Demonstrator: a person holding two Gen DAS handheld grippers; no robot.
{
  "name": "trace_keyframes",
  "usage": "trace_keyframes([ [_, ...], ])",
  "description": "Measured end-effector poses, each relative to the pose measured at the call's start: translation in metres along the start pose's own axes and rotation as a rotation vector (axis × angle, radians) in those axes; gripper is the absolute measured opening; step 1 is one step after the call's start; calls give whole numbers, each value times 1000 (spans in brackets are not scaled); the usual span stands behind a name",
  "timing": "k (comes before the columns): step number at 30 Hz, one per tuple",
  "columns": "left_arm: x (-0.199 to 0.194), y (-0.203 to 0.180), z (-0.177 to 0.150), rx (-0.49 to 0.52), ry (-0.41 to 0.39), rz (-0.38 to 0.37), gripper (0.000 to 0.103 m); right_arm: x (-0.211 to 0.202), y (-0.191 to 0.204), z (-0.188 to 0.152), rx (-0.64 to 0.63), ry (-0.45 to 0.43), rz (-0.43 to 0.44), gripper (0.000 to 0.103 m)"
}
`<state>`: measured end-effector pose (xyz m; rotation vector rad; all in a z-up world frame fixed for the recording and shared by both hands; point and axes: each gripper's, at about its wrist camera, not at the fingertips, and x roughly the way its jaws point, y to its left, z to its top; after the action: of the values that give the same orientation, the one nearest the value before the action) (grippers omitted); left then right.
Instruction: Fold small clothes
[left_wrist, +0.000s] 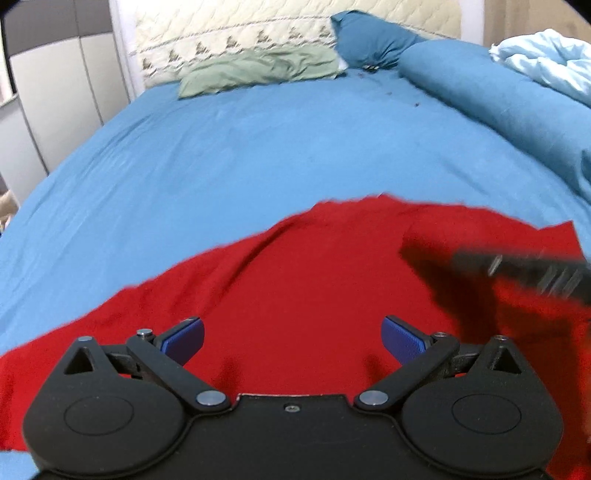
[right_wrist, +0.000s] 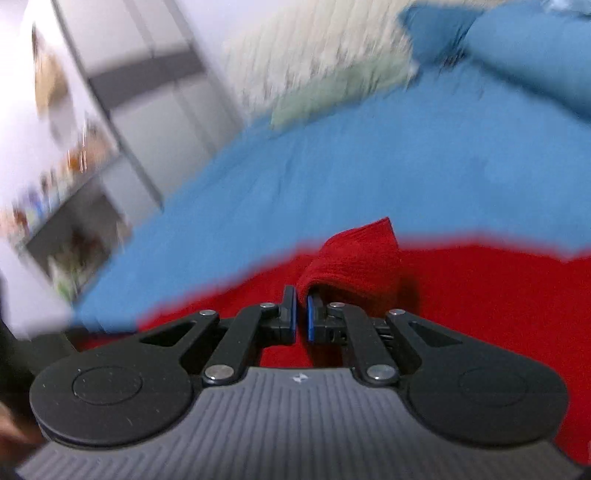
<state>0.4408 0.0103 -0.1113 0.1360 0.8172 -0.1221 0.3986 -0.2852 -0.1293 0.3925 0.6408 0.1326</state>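
Our right gripper (right_wrist: 301, 314) pinches a corner of the red garment (left_wrist: 314, 280), low in frame on the bed (left_wrist: 258, 147); our left gripper (left_wrist: 293, 341) gapes empty (above the cloth). That thin pinch could slip, spoiling the fold.

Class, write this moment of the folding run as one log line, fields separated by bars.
stage: folding red garment on blue bedsheet | left gripper: open, empty | right gripper: shut on garment corner, lifted

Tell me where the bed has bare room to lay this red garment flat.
Bare blue sheet spans from the red garment up to the green pillow. The right side is crowded: rolled blue duvet, pale blanket.
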Motion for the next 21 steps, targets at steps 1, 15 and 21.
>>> trace_keyframes([
  [1, 1, 6, -4, -2, 9, -1, 103, 12, 4, -13, -25, 33, -16, 21],
  [15, 12, -64, 8, 133, -53, -150, 102, -64, -32, -32, -226, -34, -237, 97],
  [21, 57, -100, 15, 111, 22, -206, 68, -108, -66, -48, -182, -5, -400, 97],
])
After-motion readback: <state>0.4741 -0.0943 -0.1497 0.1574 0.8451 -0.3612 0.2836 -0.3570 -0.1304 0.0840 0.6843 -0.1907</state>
